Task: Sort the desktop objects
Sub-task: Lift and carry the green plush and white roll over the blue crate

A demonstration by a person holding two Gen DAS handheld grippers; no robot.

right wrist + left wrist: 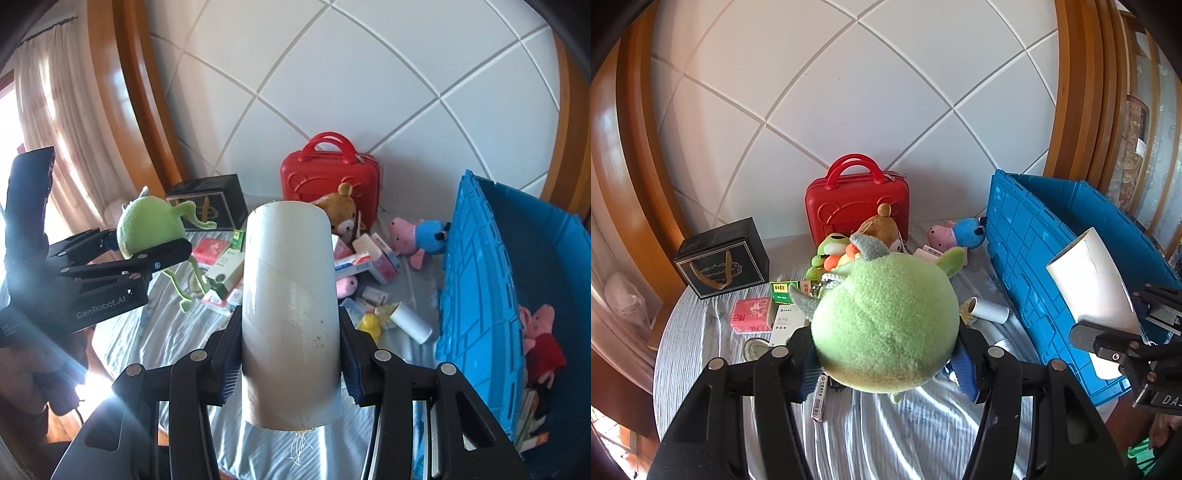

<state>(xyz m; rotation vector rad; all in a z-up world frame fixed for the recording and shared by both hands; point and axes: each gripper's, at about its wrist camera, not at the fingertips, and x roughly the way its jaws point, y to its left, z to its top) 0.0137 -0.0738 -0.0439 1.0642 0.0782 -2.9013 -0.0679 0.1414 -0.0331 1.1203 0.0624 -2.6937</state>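
On the left, a green plush toy (886, 325) is squeezed between the two fingers of the left gripper (888, 363) and held up over the striped cloth (871, 435). A red case (857, 206) is seen at the far side, with more toys piled near it. On the right, a white cardboard tube (291, 314) is held tight by the right gripper (290, 373), close beside the blue bin (476, 280).
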